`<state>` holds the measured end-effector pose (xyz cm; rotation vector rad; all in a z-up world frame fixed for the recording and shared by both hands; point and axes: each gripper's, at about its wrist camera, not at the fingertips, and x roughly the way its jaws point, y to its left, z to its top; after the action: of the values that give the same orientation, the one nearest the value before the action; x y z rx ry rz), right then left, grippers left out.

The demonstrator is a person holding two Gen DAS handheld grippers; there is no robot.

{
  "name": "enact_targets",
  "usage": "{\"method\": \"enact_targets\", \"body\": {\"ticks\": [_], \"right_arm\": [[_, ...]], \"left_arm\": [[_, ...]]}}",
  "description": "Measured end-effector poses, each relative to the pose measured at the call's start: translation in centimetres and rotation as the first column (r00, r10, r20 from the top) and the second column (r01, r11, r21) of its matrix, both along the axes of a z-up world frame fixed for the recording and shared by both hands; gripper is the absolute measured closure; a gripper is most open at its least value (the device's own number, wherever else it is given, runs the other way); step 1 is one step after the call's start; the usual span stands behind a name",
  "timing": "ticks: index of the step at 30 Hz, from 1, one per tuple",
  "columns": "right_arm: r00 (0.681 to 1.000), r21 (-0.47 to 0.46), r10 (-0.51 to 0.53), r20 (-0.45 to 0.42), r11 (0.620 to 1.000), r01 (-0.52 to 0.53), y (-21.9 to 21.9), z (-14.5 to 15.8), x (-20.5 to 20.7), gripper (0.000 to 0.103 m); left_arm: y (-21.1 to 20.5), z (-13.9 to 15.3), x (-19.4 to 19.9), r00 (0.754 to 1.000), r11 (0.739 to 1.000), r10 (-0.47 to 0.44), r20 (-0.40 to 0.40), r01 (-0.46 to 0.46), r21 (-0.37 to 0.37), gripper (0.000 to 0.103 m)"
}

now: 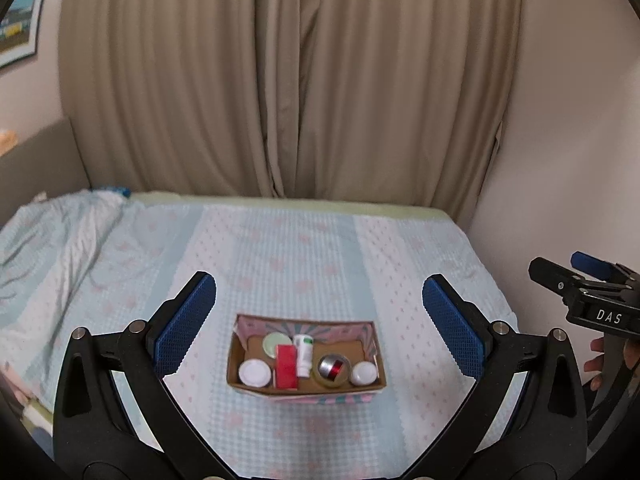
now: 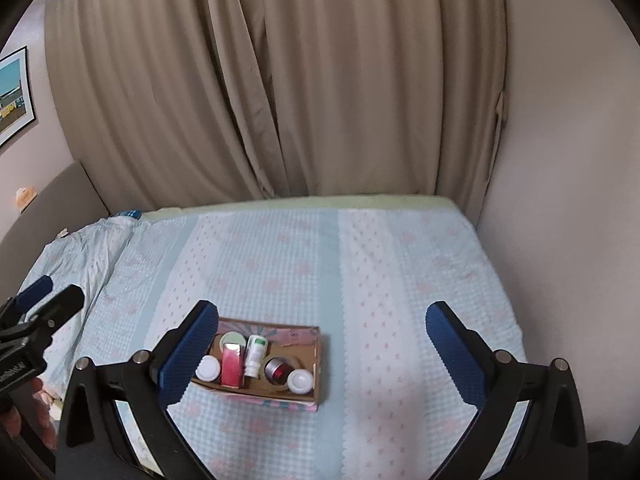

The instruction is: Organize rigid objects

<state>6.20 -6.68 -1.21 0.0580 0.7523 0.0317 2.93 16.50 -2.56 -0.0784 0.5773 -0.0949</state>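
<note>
A shallow cardboard box (image 1: pixel 306 389) with a pink and teal printed outside sits on the bed (image 1: pixel 280 248), near its front edge and roughly midway across. Inside it, from left to right along the near wall, are a white round jar (image 1: pixel 254 373), a red carton (image 1: pixel 286 365) lying flat, a white bottle (image 1: pixel 304 355) lying beside it, a tape roll (image 1: pixel 331 369) holding a red and silver item, and a second white jar (image 1: pixel 364 373); a pale green lid (image 1: pixel 277 343) lies behind the carton. The left gripper (image 1: pixel 319 322) hangs above the box with its blue fingers (image 1: pixel 188 322) spread wide and holding nothing. The right gripper (image 2: pixel 322 348) is likewise wide apart and empty, the box showing beside its left finger (image 2: pixel 192 350). The quilted bedcover lies flat all round the box, with bare room behind and to the right up to the wall (image 2: pixel 560 200) and curtain (image 2: pixel 280 80); rumpled bedding (image 1: pixel 60 232) lies at the far left.
</note>
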Motion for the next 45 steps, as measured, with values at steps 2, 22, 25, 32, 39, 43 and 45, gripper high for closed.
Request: {"method": "enact_targets", "body": {"ticks": [2, 22, 25, 32, 39, 43, 45], "right_arm": [[1.000, -0.004, -0.007, 0.027, 1.000, 0.007, -0.2, 0.6, -0.8, 0.000], [0.993, -0.032, -0.053, 0.108, 0.998, 0.057, -1.0, 2.0, -3.3, 0.000], [0.993, -0.032, -0.057, 0.107, 0.998, 0.061, -0.9, 2.0, -3.3, 0.000], [0.992, -0.029, -0.059, 0.107, 0.998, 0.063, -0.9, 2.1, -3.3, 0.000], [0.992, -0.030, -0.063, 0.105, 0.997, 0.067, -0.9, 1.9, -3.1, 0.000], [0.992, -0.030, -0.064, 0.105, 0.997, 0.067, -0.9, 1.9, -3.0, 0.000], [0.992, -0.029, -0.066, 0.105, 0.997, 0.069, -0.9, 1.9, -3.0, 0.000]], "left_arm": [[-0.4, 0.4, -0.9, 1.000, 1.000, 0.003, 0.023, -0.003, 0.014, 0.000], [-1.8, 0.8, -2.2, 0.998, 0.999, -0.022, 0.058, 0.020, 0.030, 0.000], [-1.8, 0.8, -2.3, 0.998, 0.999, -0.021, 0.058, 0.020, 0.030, 0.000], [-2.0, 0.9, -2.3, 0.998, 0.999, -0.019, 0.055, 0.018, 0.028, 0.000], [-2.0, 1.0, -2.1, 0.998, 0.999, -0.020, 0.054, 0.018, 0.034, 0.000], [-2.0, 0.9, -1.9, 0.998, 0.999, -0.021, 0.056, 0.019, 0.042, 0.000], [-2.0, 0.9, -1.9, 0.998, 0.999, -0.020, 0.052, 0.018, 0.042, 0.000]]}}
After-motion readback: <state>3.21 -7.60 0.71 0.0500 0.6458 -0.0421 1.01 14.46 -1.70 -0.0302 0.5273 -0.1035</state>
